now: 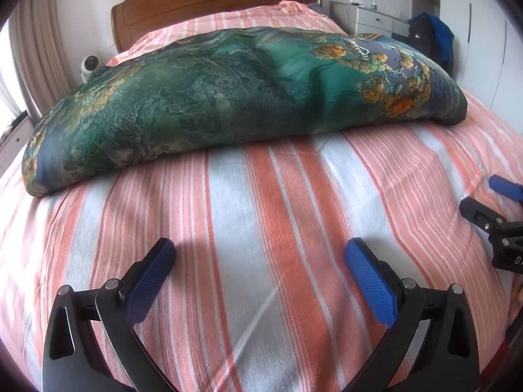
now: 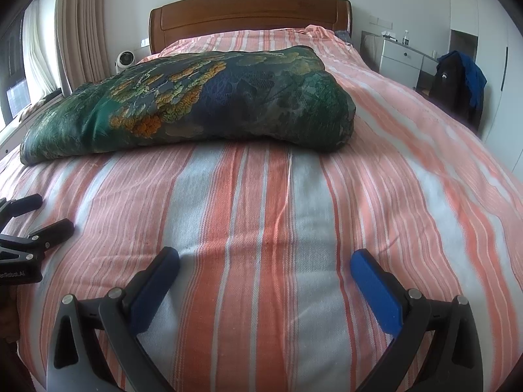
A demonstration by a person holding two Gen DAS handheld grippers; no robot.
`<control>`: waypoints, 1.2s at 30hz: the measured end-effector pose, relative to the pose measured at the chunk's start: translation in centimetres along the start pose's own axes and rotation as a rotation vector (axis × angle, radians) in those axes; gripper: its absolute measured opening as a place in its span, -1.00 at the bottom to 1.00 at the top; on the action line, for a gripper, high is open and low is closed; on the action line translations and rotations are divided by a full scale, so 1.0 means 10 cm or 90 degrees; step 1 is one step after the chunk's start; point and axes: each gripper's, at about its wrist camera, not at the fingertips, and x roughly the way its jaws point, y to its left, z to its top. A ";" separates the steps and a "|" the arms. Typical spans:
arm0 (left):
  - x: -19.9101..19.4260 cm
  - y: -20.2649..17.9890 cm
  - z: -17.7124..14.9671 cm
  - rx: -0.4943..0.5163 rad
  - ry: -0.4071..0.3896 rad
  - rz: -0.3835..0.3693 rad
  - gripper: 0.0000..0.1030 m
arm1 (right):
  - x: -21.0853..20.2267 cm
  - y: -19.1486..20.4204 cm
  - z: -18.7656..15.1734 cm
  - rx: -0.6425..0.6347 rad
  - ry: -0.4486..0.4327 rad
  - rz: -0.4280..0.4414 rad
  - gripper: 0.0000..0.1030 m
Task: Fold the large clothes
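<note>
A thick green quilt (image 1: pixel 228 98) with blue and orange flower patterns lies folded across the middle of the bed; the right wrist view shows the same quilt (image 2: pixel 196 101). My left gripper (image 1: pixel 260 250) is open, low over the striped sheet, well short of the quilt's near edge, nothing between its fingers. My right gripper (image 2: pixel 264 259) is open too, also over bare sheet in front of the quilt. Each gripper shows at the other view's edge: the right one (image 1: pixel 490 202) open at the right, the left one (image 2: pixel 42 212) open at the left.
The bed carries an orange, white and grey striped sheet (image 1: pixel 261 196) and a wooden headboard (image 1: pixel 212 3). A small white fan (image 1: pixel 90 65) stands at the left by the curtain. White drawers (image 2: pixel 402 58) and a chair draped with dark clothes (image 2: pixel 457 81) stand at the right.
</note>
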 end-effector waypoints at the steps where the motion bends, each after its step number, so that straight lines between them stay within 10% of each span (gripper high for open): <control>1: 0.00 0.00 0.00 0.000 0.000 0.000 0.99 | 0.00 0.00 0.00 -0.001 0.001 -0.001 1.00; 22: -0.02 -0.01 0.00 0.003 -0.004 0.003 0.99 | 0.00 -0.03 0.08 0.008 0.033 0.014 0.99; 28: -0.02 0.00 0.01 0.001 -0.010 0.001 0.99 | -0.29 -0.53 0.41 0.199 -0.081 0.138 0.99; 36: -0.13 0.19 0.20 -0.029 0.088 -0.055 0.97 | 0.61 -1.07 0.79 0.501 -0.043 0.291 0.99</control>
